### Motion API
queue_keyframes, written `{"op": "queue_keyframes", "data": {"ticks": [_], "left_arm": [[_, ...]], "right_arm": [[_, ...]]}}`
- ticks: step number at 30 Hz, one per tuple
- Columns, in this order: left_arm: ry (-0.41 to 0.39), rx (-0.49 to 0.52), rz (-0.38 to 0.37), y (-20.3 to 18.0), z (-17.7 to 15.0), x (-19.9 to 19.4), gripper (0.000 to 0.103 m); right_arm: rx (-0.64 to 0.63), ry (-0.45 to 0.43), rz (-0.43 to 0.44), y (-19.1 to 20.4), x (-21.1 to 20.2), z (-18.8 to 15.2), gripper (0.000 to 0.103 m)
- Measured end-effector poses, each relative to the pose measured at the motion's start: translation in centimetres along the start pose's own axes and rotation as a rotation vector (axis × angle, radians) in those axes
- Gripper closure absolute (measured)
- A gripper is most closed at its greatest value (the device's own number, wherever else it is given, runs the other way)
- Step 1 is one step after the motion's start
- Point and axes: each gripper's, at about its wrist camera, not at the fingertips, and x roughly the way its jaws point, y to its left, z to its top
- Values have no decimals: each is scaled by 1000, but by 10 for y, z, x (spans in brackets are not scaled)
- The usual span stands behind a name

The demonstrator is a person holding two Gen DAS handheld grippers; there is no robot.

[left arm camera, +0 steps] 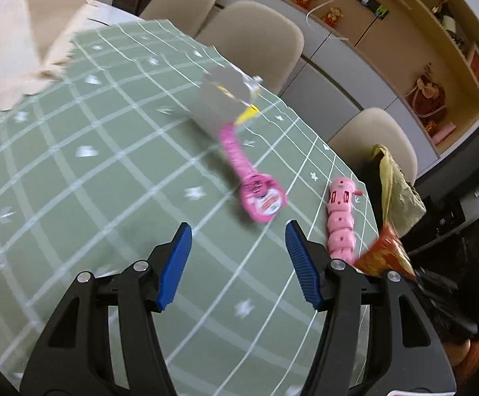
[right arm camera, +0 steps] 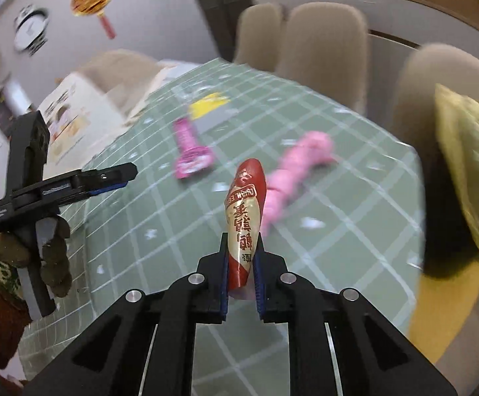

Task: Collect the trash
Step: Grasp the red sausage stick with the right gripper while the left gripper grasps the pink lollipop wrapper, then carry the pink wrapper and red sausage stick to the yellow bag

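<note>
On the left of the scene, the left gripper (left arm camera: 238,234) hangs over the green checked tabletop (left arm camera: 91,198) with its blue pads (left arm camera: 176,264) spread wide and nothing between them; the right wrist view shows it from the side (right arm camera: 120,178), held by a gloved hand (right arm camera: 48,257) above the tabletop's left edge. Far left on the tabletop stands a pale cardboard box (left arm camera: 51,16), blurred in both views. Toward the middle lies a pink wrapper (left arm camera: 256,184), long and narrow with a wider printed end nearer the camera, flat on the cloth just beyond the open gripper. Its far end touches a grey and yellow package (left arm camera: 226,95), which also rests on the cloth, farther away. To the right of the pink wrapper, apart from it, lies a pink segmented toy (left arm camera: 340,217), near the tabletop's right edge. The right gripper (right arm camera: 241,283) is clamped on a red and gold snack wrapper (right arm camera: 244,217), which stands up between its blue pads and is lifted off the tabletop; the same wrapper shows at the right edge of the left wrist view (left arm camera: 385,254). Beyond the right edge of the tabletop hangs a yellow-green plastic bag (right arm camera: 467,165), open side toward the tabletop, in front of a beige chair (left arm camera: 381,142). More beige chairs (left arm camera: 252,39) line the far side.
</note>
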Motion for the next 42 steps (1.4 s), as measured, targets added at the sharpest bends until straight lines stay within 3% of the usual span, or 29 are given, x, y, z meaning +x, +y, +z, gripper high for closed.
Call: {"op": "queue_keyframes", "data": {"ticks": [6,10,14,24,32,42], "left_arm": [[4,-66,105,-22,16,44,49],[19,-21,168,-39,15,58,83],[17,21,182,-51,10,52,94],[-54,87,192,-85,-6,-23,95],[-169,133,179,-124,-22,-97,95],[-237,166,83,-180,-18,-117,95]], "right_arm": [[63,-59,-39,-31,-27,-13,89],[99,-70,-37,-44,-35,-22,89],[108,-83,-31,-45,-41,-27,89],[91,-143,7,-39,-79,-31,89],[27,-196,13,-25,-113,-22,89],[-47,-273,-52,-44,-159,7,89]]}}
